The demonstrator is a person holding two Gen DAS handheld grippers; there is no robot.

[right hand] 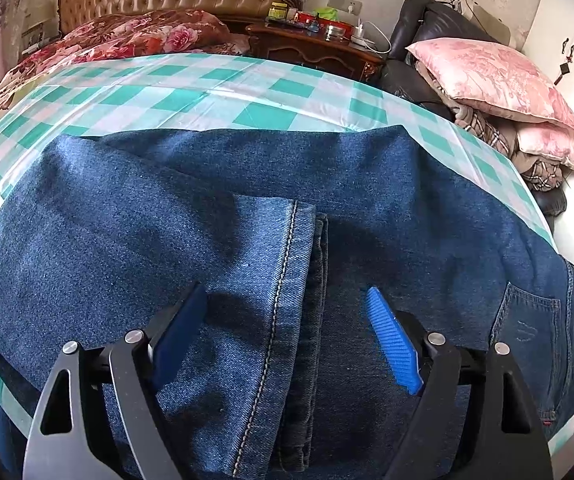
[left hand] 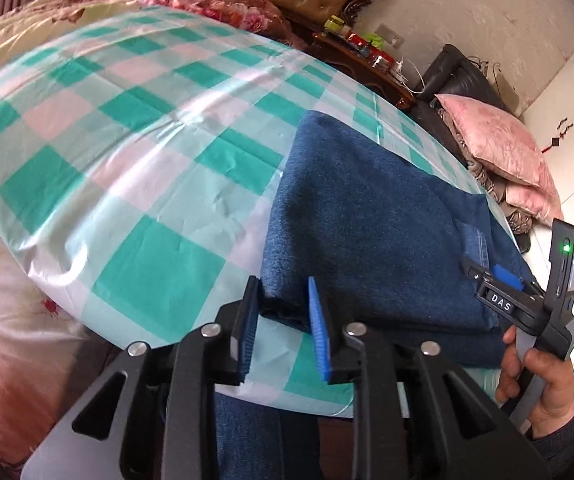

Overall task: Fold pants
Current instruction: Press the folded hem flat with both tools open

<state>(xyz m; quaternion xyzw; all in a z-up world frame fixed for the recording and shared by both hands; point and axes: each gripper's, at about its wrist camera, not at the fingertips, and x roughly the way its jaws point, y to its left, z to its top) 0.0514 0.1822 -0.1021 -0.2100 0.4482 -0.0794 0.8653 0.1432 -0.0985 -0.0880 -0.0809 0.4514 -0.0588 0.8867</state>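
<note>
Pants [left hand: 371, 240] lying folded over on the bed [left hand: 127, 160], near the front-right corner of the checkered sheet, looking like a thick denim stack already.

Left wrist view: left gripper [left hand: 283, 320] sitting at the near-left corner of the stack, fingers [left hand: 319, 332] apart with the folded corner poking in between, not clamped from what shows. Right gripper [left hand: 499, 280] hanging over the far right part of the denim, held in the person's hand [left hand: 535, 384]. Plenty of bare sheet stretching off to the left, so loads of room for swinging a fold that way. Not much bed left on the right and near sides though, edge dropping off just beside the denim.

Right wrist view: right gripper [right hand: 287, 336] hovering over the hem [right hand: 287, 300], fingers [right hand: 395, 344] spread wide on either side of the stitched cuff, gripping nothing. Waist end with the back pocket [right hand: 527, 344] draping toward the right edge of the bed.

Guessing at risks: grabbing only the top layer at that hem and peeling the stack apart instead of lifting both legs together. Also dragging the pile rightward and tipping the pocket end off the mattress, since that side is already hanging close. Pinching sheet along with denim at the left corner looking possible too.
</note>
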